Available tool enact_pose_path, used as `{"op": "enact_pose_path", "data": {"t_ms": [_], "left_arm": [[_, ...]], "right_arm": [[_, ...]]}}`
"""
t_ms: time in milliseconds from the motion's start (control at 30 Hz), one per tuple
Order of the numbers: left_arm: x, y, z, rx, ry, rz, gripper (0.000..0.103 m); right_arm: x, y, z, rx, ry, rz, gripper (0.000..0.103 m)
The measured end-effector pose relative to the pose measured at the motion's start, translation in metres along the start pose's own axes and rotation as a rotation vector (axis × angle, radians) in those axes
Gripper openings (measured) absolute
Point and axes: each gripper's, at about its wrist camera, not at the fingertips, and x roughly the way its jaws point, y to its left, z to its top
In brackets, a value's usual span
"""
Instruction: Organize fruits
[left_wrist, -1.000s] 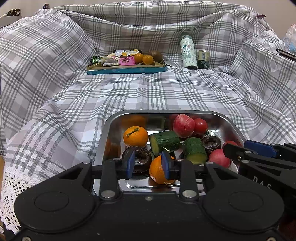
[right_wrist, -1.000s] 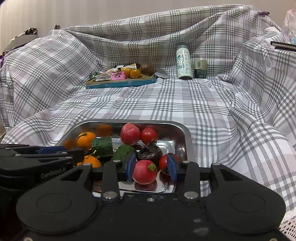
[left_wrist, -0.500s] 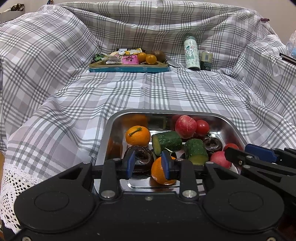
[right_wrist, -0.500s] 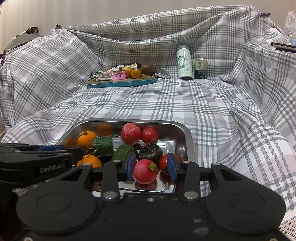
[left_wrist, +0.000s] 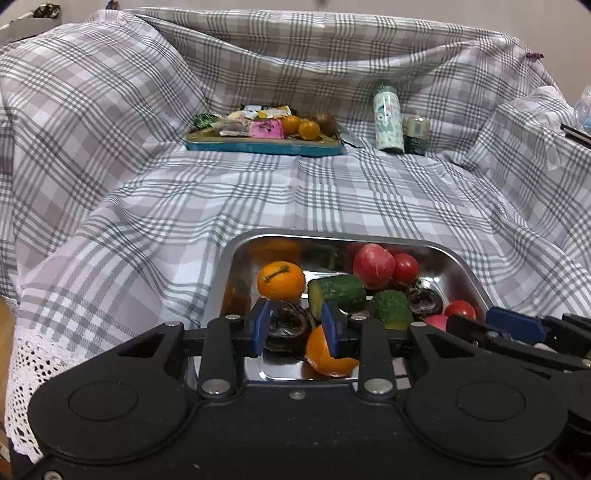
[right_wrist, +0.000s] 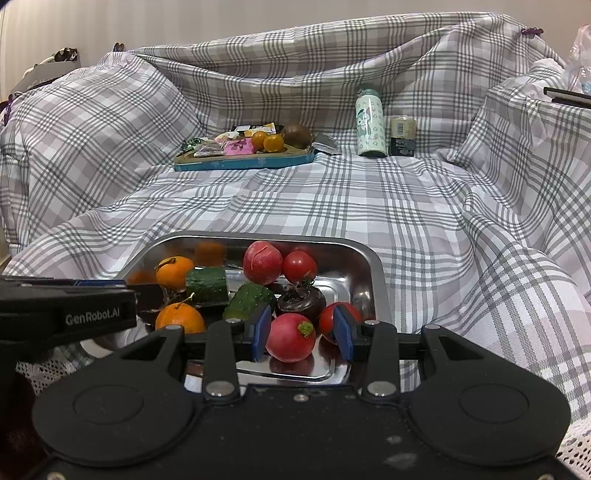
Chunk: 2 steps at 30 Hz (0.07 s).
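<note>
The left gripper (left_wrist: 295, 328) hangs tilted down over the near end of a steel tray (left_wrist: 236, 266). Its jaws stand a little apart and hold nothing. Seen through the gap, a dark round fruit (left_wrist: 288, 325) lies in the tray just beyond the left pad. A cut orange piece (left_wrist: 328, 360) lies beneath and partly behind the right pad. Further ahead of these jaws sit a whole mandarin (left_wrist: 280, 280) with its stalk up and a cucumber chunk (left_wrist: 338, 293). Ahead and to the right are a second cucumber chunk (left_wrist: 391, 308), a large pink-red fruit (left_wrist: 373, 266) and a tomato (left_wrist: 405, 267) touching it.

The right gripper (right_wrist: 302, 332) hangs over the same tray's near right corner, its jaws likewise parted. A red radish (right_wrist: 290, 338) with a green top shows between the pads, nearer the left one. It appears to rest on the tray floor, since its reflection lies under it, though the fisheye view makes contact with the left pad hard to rule out. A small tomato (right_wrist: 327, 319) sits just behind the right pad, and a dark stalked fruit (right_wrist: 301, 301) lies straight ahead.

Far beyond both jaws, on the plaid cloth (right_wrist: 406, 206), a blue tray (right_wrist: 243, 162) holds snack packets and small fruit. To its right stand a bottle (right_wrist: 370, 127) and a can (right_wrist: 402, 136).
</note>
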Motion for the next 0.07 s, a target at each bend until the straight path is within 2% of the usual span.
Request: {"op": "enact_pose_path", "data": {"t_ms": [67], "left_arm": [[0.0008, 0.0018, 0.0007, -0.011, 0.008, -0.011, 0.039]], "right_arm": [[0.0005, -0.0002, -0.0003, -0.003, 0.007, 0.003, 0.041]]}}
